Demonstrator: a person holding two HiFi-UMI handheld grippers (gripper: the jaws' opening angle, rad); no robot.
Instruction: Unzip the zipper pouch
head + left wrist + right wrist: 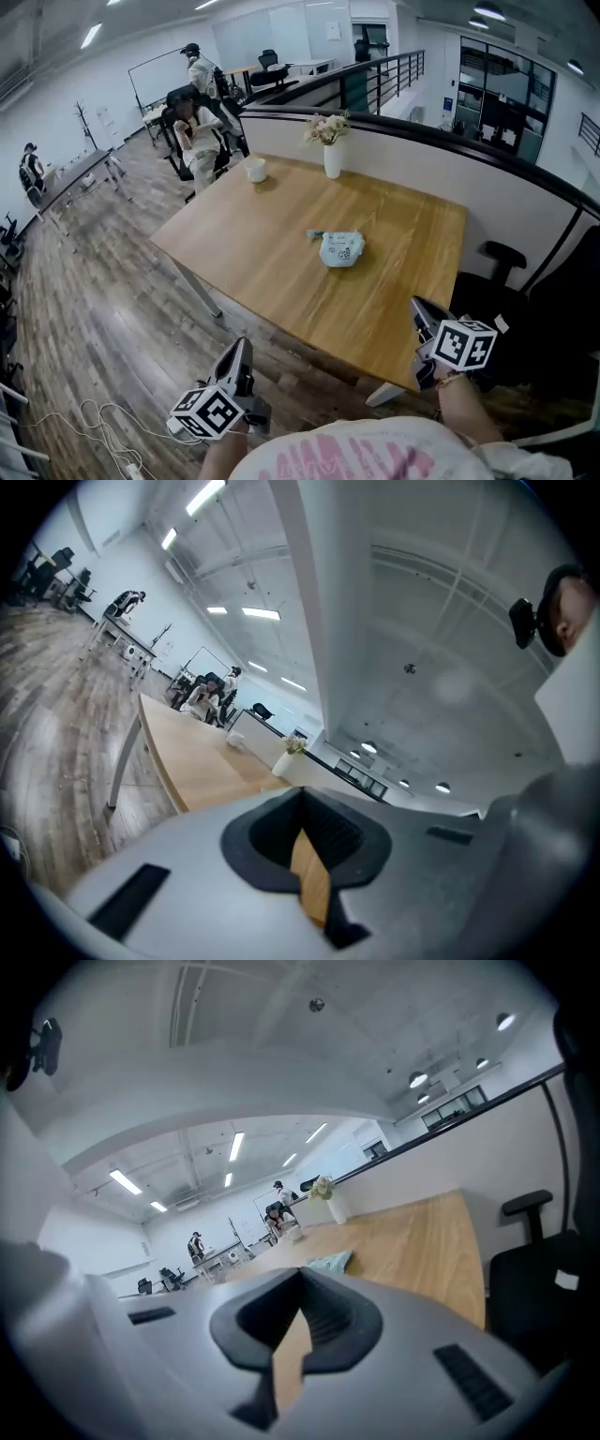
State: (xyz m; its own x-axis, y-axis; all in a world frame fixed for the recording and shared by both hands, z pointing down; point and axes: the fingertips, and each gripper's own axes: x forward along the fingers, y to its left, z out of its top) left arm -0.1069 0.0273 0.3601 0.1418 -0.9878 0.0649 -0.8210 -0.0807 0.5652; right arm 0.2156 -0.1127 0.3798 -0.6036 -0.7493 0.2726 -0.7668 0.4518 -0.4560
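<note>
Well beyond left fingers (239, 366) and right fingers (424, 317): zipper pouch (340, 249).

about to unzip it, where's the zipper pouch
In the head view, the zipper pouch lies centrally on the wooden table, this side of the flower vase.

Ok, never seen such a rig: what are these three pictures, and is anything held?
No robot: a person carries two hand-held two-jaw grippers; the marker cubes belong to them. The head view looks down from the person's head, with the left gripper bottom left and the right gripper bottom right. The other two pictures come from cameras riding on each gripper, looking along its jaws. On the table are a pouch, a vase of flowers and a cup. Both grippers are shut, empty and short of the pouch.
</note>
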